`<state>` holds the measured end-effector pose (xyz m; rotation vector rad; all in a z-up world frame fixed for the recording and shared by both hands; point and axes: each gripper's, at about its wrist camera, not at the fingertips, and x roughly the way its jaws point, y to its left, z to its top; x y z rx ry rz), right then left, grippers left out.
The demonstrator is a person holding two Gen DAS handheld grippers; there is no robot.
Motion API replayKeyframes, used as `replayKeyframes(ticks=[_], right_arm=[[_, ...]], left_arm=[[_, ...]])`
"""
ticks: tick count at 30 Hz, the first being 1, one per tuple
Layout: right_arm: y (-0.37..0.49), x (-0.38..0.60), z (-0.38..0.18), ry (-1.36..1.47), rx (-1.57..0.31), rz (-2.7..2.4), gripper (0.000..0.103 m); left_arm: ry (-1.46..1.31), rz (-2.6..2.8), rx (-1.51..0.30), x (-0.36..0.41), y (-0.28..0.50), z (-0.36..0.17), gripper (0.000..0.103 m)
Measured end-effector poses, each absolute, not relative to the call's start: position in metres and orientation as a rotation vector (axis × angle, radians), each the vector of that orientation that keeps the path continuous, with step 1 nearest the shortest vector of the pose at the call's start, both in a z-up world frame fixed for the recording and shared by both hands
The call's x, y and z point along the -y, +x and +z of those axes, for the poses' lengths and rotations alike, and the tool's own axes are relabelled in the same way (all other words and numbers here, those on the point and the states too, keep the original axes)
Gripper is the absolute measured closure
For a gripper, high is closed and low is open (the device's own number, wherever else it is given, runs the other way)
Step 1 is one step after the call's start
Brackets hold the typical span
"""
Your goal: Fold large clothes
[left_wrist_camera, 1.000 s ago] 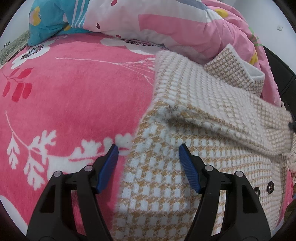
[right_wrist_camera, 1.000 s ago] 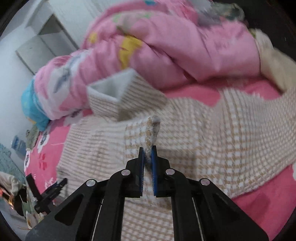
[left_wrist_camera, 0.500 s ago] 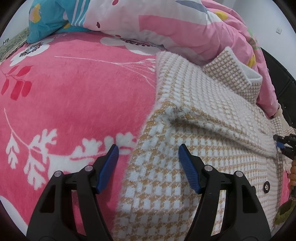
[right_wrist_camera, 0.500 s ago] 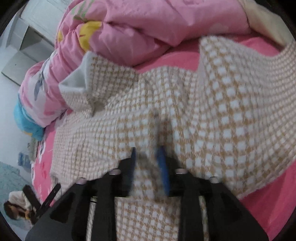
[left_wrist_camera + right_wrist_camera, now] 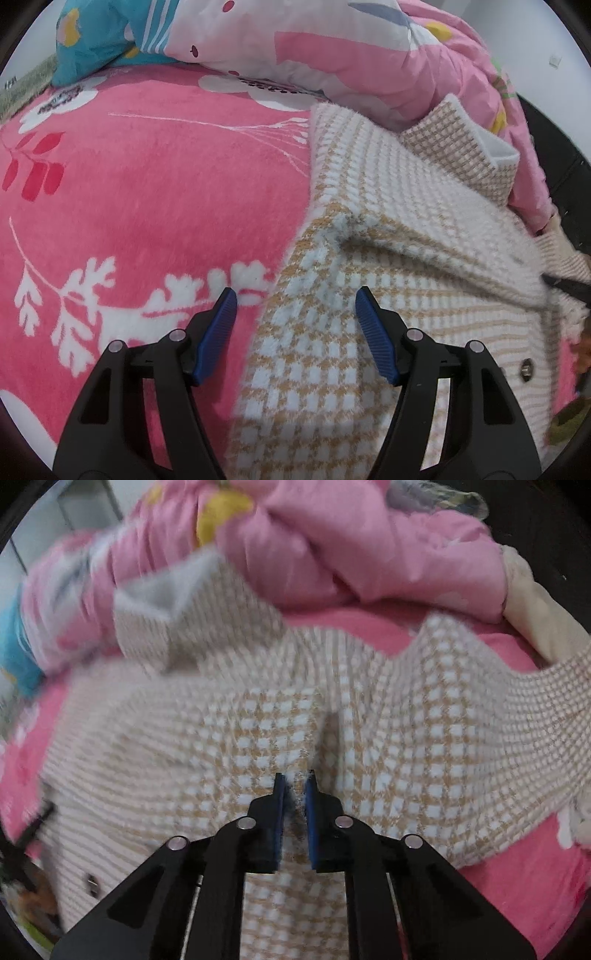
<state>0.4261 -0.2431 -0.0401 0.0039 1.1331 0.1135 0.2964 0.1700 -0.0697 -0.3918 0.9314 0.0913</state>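
Note:
A fuzzy tan-and-white checked coat [image 5: 369, 192] lies on a pink blanket [image 5: 147, 184]. One flap is folded across its body, and a corner [image 5: 461, 147] is turned up, showing white lining. My left gripper [image 5: 293, 295] stands open over the coat's left edge, with one finger above the blanket and the other above the coat. In the right wrist view the coat [image 5: 406, 738] fills the middle. My right gripper [image 5: 295, 786] points down into it. Its jaws are closing on a small raised ridge of the fuzzy fabric, which sits between the pads.
A bunched pink patterned quilt [image 5: 332, 48] lies along the far side of the bed, and the right wrist view shows the quilt [image 5: 369, 546] just behind the coat. A teal pillow [image 5: 92, 40] is at the far left. Metal buttons [image 5: 526, 366] sit near the coat's right edge.
My right gripper let go of the coat edge it held up, dropped onto the coat, opened and narrowed again around a ridge. The lifted flap now lies lower. My left gripper stayed put.

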Motion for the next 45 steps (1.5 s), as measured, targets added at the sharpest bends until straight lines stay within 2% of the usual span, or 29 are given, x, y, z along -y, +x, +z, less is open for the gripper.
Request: replayKeyframes(ticks=[2,4,8,11,13,15,19,23,26,30,36,40,45], right_arm=[[0.418,0.251,-0.029,-0.004,-1.094,0.078,0.068],[0.408,0.254,-0.014,-0.019,-1.020,0.072,0.056],[0.403,0.227,-0.003,-0.046,-0.963,0.208,0.053],[0.406,0.199,-0.024,-0.094,-0.998,0.287,0.052],[0.413,0.184,-0.055,-0.151,-1.062,0.277,0.046],[0.409,0.179,-0.068,-0.194,-1.029,0.265,0.044],[0.391,0.195,-0.040,-0.149,-1.036,0.261,0.038],[0.363,0.246,-0.006,-0.070,-0.995,0.223,0.029],[0.355,0.297,0.007,0.008,-0.986,0.147,0.028],[0.350,0.400,0.030,0.255,-0.984,0.029,0.028],[0.373,0.525,0.038,0.542,-0.885,-0.160,0.028],[0.390,0.578,0.034,0.622,-0.855,-0.261,0.029],[0.416,0.602,0.016,0.635,-0.872,-0.304,0.037]], left_arm=[[-0.435,0.082,-0.903,-0.180,0.290,-0.054,0.040],[-0.443,0.075,-0.863,-0.185,0.289,-0.036,0.040],[-0.412,0.039,-0.818,-0.174,0.316,-0.002,0.040],[-0.371,-0.012,-0.854,-0.142,0.351,0.003,0.039],[-0.324,-0.028,-0.882,-0.116,0.371,-0.004,0.038],[-0.290,-0.032,-0.928,-0.097,0.388,-0.019,0.027],[-0.125,0.045,-1.038,-0.069,0.406,-0.064,0.024],[-0.041,0.071,-0.951,-0.057,0.396,-0.067,0.019],[-0.062,0.063,-0.922,-0.060,0.390,-0.070,0.017],[-0.074,0.039,-0.878,-0.060,0.382,-0.075,0.013],[-0.060,0.032,-0.858,-0.056,0.380,-0.079,0.009],[-0.066,0.026,-0.849,-0.057,0.378,-0.079,0.008],[-0.065,0.025,-0.837,-0.058,0.374,-0.079,0.008]])
